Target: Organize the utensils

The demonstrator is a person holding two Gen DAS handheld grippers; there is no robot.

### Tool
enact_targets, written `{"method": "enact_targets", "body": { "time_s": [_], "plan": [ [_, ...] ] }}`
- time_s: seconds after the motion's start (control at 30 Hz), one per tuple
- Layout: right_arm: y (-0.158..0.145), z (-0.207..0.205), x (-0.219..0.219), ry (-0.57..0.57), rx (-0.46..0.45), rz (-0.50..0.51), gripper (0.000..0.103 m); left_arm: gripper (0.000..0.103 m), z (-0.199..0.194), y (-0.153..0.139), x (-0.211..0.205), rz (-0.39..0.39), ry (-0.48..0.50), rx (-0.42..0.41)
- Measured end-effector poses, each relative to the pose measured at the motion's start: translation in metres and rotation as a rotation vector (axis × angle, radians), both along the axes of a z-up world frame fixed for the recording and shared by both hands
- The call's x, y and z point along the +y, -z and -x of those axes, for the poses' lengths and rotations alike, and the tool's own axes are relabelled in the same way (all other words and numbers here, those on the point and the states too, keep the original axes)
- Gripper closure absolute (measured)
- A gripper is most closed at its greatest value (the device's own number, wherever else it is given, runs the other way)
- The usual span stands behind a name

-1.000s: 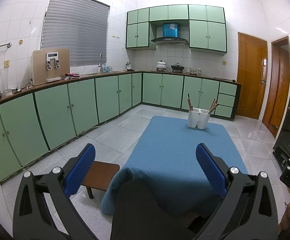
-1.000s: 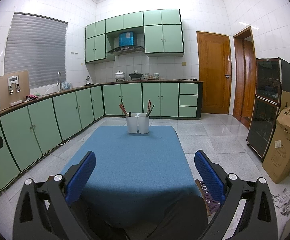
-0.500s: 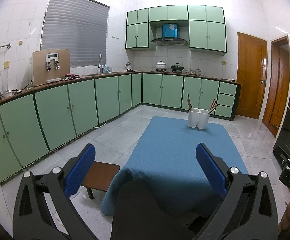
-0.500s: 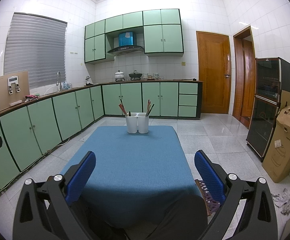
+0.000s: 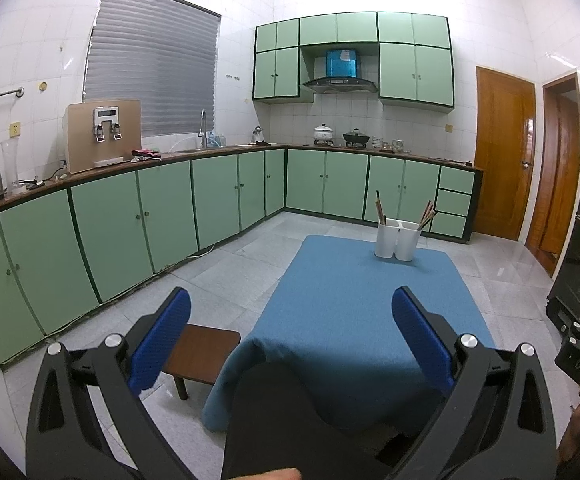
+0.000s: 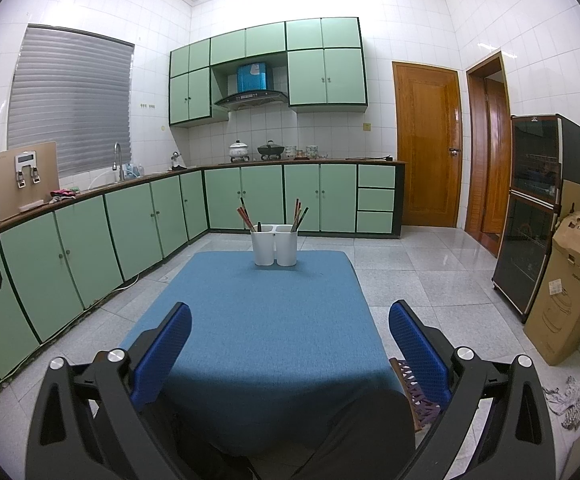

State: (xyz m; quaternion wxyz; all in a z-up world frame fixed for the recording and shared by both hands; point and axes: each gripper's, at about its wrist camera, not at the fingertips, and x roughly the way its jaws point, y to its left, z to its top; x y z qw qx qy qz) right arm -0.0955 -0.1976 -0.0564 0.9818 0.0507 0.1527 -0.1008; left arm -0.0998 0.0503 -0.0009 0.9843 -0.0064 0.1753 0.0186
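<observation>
The utensils are chopsticks (image 6: 245, 214), thin dark and reddish sticks standing in two white cups (image 6: 274, 245) that sit touching side by side. One bunch leans left out of the left cup, the other (image 6: 299, 213) leans right out of the right cup. The cups stand at the far end of a table covered with a blue cloth (image 6: 266, 320), near the middle of that far edge. Nothing else lies on the cloth.

The chopsticks look light, stiff and smooth, so they will probably slip or swivel if pinched near one end only. The safest hold is likely on the upper part of a stick, above the cup rim, squeezed across its width and lifted straight up so it clears its neighbours. The cups appear tall and narrow, and may tip if a stick drags sideways against the rim.

The left tool (image 5: 290, 322) is spread wide and carries nothing; it hangs over the near left corner of the table, well apart from the cups (image 5: 397, 240). The right tool (image 6: 290, 330) is also spread wide with nothing between its blue pads (image 6: 162, 350), over the near edge and facing the cups head-on.

Around the table are a tiled floor, a small brown stool (image 5: 202, 354) just beside the left corner, green cabinets (image 6: 130, 220) along the walls, and a cardboard box (image 6: 566, 288) on the right.
</observation>
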Motion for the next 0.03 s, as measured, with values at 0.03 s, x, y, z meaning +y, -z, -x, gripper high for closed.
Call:
{"method": "enact_targets", "body": {
  "time_s": [0.03],
  "plan": [
    [0.0000,0.0004,0.0005,0.001,-0.001,0.000,0.006,0.005,-0.0001,-0.0001,-0.0001,0.000,0.000,0.001]
  ]
}}
